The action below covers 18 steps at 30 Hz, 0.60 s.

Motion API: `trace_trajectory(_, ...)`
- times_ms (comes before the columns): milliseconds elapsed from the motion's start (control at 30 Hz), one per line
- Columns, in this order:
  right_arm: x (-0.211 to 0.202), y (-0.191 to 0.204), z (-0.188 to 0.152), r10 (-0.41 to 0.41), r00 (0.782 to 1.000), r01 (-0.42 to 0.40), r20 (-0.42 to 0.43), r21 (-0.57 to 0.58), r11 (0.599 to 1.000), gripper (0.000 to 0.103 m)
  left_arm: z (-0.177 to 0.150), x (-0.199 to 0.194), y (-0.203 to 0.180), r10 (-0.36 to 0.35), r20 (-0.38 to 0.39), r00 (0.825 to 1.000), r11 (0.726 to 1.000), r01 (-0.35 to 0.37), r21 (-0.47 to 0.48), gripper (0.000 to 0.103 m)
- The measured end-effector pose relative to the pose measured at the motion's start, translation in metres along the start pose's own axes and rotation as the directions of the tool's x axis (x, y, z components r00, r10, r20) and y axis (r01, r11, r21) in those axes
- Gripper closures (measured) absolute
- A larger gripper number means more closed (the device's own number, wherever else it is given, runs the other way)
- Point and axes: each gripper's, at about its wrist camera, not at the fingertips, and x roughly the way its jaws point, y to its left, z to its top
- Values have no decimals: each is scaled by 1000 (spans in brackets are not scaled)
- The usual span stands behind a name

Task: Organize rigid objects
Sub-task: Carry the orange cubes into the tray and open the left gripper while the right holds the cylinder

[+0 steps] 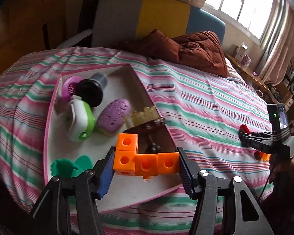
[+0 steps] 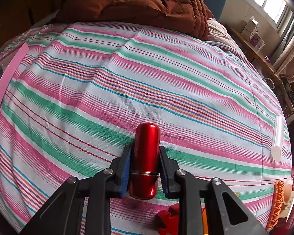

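My left gripper (image 1: 146, 163) is shut on an L-shaped piece of orange linking cubes (image 1: 147, 162), held over the near end of a shallow pink-rimmed white tray (image 1: 49, 121) on the striped bed. The tray holds a purple oval brush (image 1: 114, 117), a green-and-white gadget (image 1: 81, 122), a black-capped jar (image 1: 93, 91), a pink round item (image 1: 69, 88), a green foam shape (image 1: 70, 167) and brown beads (image 1: 151, 126). My right gripper (image 2: 145, 156) is shut on a glossy red metal capsule (image 2: 146, 160) just above the bedspread. It also shows in the left wrist view (image 1: 264, 143).
A brown quilt (image 1: 188, 49) lies at the head of the bed. In the right wrist view there are a clear tube (image 2: 278, 139) at the right edge, an orange comb-like piece (image 2: 276, 205), a red puzzle piece (image 2: 166, 219) below the gripper, and the tray's pink rim (image 2: 7, 82) at left.
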Motion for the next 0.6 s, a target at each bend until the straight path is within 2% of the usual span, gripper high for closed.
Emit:
trace_trajectory(100,0,1,-1,-3,1000,3,0,-4,1000,77,2,7,13,44,-12,999,999,-44,-18,44)
trace_trajectory(333,-1,1,-1,-4,1000,4,-2,-3,1000,77,10,20,22,140,8,990,990,-140,26,44)
trace_trajectory(433,-2,1,-2,-4,1000,4,-3,-3,1000,77,14,26,21,157,12,987,986,-158,46,43)
trace_trajectory(600,-2,0,-2,2,1000,-2,-6,3,1000,77,18,30,25,155,7,988,988,-155,19,43)
